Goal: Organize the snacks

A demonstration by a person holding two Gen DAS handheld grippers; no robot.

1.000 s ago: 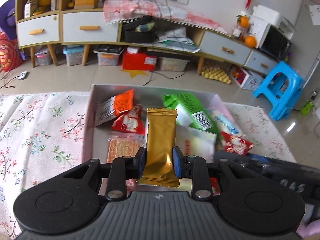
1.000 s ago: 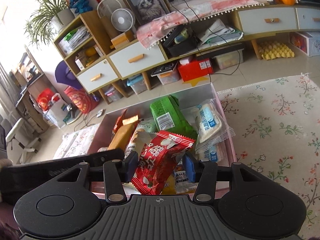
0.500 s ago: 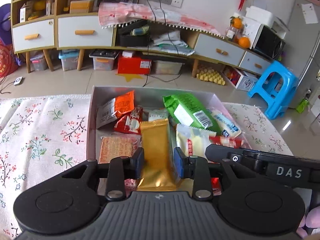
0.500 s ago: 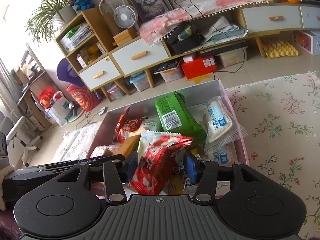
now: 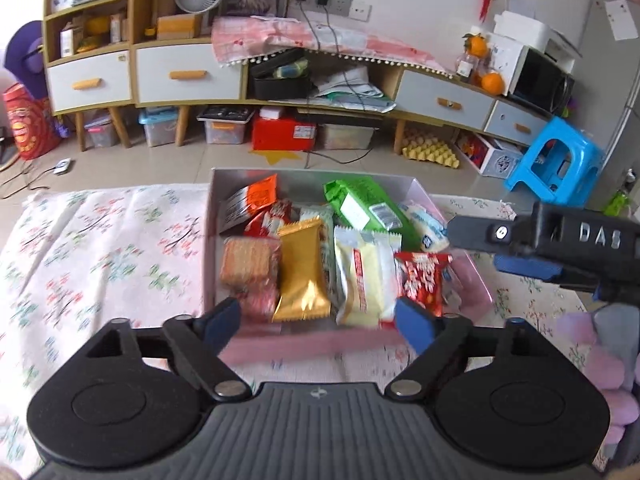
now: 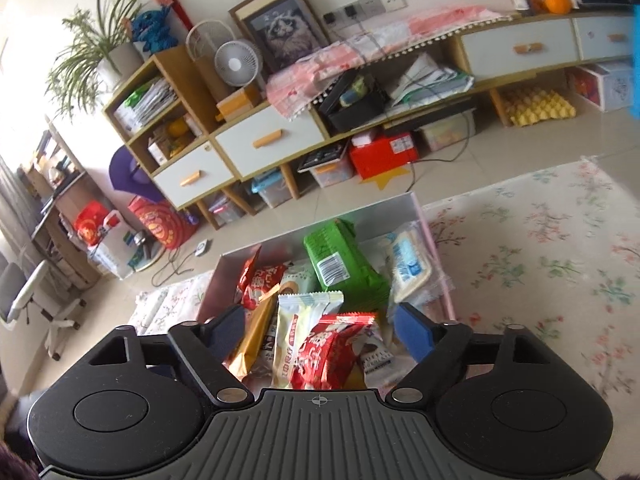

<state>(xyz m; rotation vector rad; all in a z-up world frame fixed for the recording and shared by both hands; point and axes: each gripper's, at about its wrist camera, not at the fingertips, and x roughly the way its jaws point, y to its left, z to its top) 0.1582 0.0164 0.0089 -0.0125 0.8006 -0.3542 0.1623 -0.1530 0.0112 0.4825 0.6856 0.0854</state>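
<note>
While my left tool (image 5: 318, 318) hangs over the near edge of the pink box (image 5: 476, 280), its jaws have just been opening and now stand wide apart, with nothing pressed between the blue pads (image 5: 414, 324). Just beyond them the gold packet (image 5: 302, 276) lies released inside the box, flat on the other snacks, between the clear pack of square crackers (image 5: 250, 260) on its left and the white-and-cream wrapper (image 5: 366, 276) on its right.

My right tool (image 6: 320, 334) is also let go: its jaws have just been opening too, and the red packet (image 6: 334, 350) lies loose between them on the pile, touching neither pad as far as I can see. In the left wrist view that red packet (image 5: 424, 282) sits at the box's near right corner, just beside the white-and-cream wrapper, and my right tool (image 5: 560, 248) shows as a black body above the box's right wall.

Further back in the box lie a green bag (image 5: 364, 204) with a barcode label, an orange-and-white packet (image 5: 252, 204) leaning on the left wall, a small red packet (image 5: 270, 220), and a clear pack with blue print (image 5: 426, 226) by the right wall.

The box stands on a desk spread with a floral cloth (image 5: 108, 256).
</note>
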